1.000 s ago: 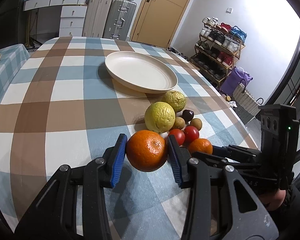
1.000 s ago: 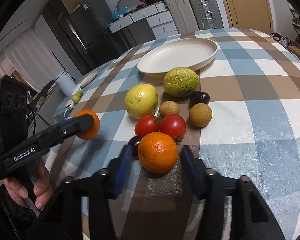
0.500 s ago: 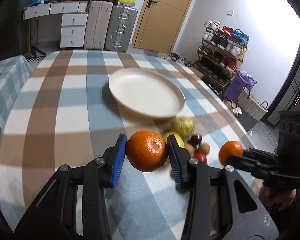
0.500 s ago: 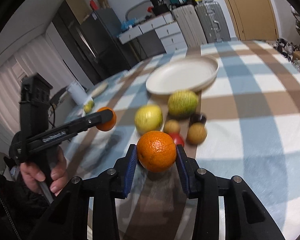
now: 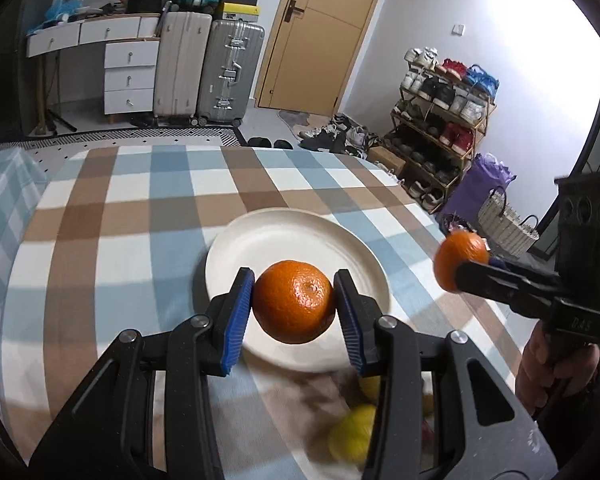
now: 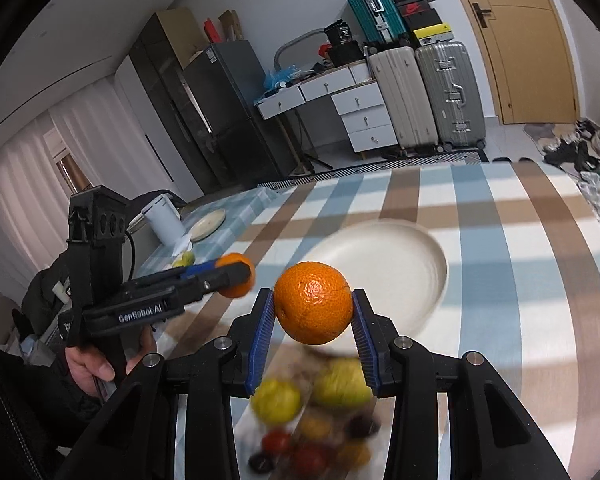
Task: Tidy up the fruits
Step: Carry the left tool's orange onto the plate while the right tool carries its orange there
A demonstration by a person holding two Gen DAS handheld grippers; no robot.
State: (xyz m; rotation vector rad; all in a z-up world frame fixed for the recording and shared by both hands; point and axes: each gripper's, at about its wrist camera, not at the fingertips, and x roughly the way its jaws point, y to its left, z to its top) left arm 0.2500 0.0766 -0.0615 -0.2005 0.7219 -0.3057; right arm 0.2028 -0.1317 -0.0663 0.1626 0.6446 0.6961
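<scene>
You can read "GenRobot.AI" in white letters on the black body of your left gripper. The black right gripper body shows faint embossed characters, roughly "DAS".

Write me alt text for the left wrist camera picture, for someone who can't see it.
The left gripper holds an orange between its blue-padded fingers above a cream plate with nothing on it, on a checked tablecloth. At the right, the right gripper holds a second orange in the air. Blurred yellow fruits lie on the cloth below.
</scene>
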